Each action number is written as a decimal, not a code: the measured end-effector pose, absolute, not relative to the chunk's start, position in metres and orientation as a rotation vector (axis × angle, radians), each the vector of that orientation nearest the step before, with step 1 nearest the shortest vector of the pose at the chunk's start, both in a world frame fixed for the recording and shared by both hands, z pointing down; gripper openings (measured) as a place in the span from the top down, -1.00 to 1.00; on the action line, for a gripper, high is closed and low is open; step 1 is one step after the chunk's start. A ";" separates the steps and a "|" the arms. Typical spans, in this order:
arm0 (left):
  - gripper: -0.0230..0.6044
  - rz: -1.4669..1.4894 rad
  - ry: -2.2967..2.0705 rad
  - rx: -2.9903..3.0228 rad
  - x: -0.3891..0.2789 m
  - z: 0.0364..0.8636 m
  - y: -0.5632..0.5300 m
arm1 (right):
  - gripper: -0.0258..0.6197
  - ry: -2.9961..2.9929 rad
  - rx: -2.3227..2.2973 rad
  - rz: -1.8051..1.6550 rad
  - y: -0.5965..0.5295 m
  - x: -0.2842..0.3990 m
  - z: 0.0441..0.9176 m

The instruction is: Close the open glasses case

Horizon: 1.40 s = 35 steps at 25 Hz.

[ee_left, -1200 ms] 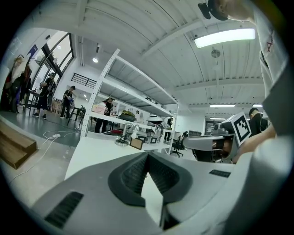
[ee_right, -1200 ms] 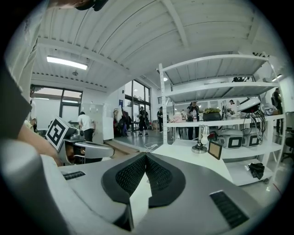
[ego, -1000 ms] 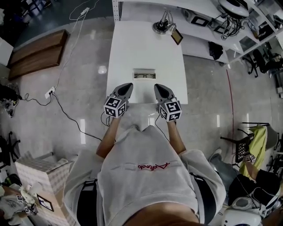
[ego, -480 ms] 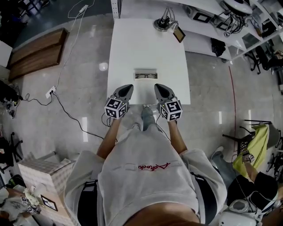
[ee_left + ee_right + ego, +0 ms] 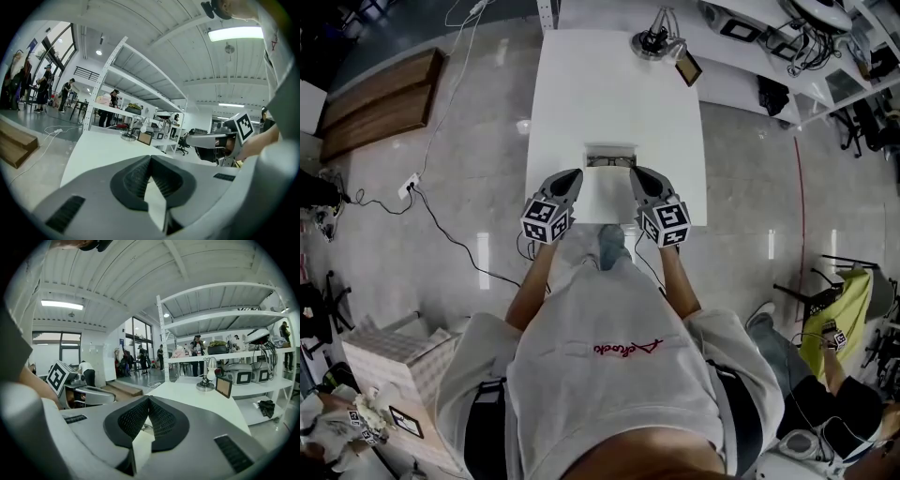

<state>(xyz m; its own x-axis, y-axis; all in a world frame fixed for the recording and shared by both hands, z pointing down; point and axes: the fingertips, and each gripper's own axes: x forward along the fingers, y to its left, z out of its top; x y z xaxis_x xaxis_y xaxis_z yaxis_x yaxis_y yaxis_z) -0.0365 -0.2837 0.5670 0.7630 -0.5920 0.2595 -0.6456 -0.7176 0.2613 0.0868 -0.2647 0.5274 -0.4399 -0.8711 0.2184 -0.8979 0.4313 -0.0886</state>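
Both grippers are closed and empty. In the left gripper view the left gripper shows its two dark ribbed pads pressed together at the tips with nothing between them, and the right gripper view shows the same of the right gripper. In the head view the left gripper and the right gripper sit side by side just above the middle of the frame. Their tips lean toward each other over the lower edge of the white table, and their marker cubes lie below them, toward the person's grey top. The open glasses case lies on the table just above centre frame, between the two tips and slightly beyond them. Its dark inside faces up, and whether either tip touches it cannot be told. Neither gripper view shows the case. Each does catch the other gripper off to one side, the right one at the right of the left gripper view and the left one at the left of the right gripper view. At the table's far end, top of the head view, stand a desk lamp and a small framed panel. Wooden boards lie on the floor at upper left.
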 end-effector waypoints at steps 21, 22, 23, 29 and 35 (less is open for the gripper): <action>0.85 0.348 -0.950 2.497 -0.029 0.617 -0.304 | 0.91 -2.486 1.532 0.510 -0.286 0.101 0.583; 0.85 0.357 -0.947 2.492 -0.029 0.621 -0.304 | 0.91 -2.484 1.528 0.522 -0.285 0.101 0.586; 0.85 0.365 -0.943 2.487 -0.028 0.624 -0.303 | 0.91 -2.482 1.524 0.534 -0.284 0.100 0.589; 0.85 0.395 -0.922 2.450 -0.026 0.640 -0.296 | 0.91 -2.466 1.493 0.610 -0.279 0.098 0.609; 0.85 0.428 -0.917 2.422 -0.029 0.657 -0.290 | 0.91 -2.451 1.473 0.655 -0.277 0.100 0.625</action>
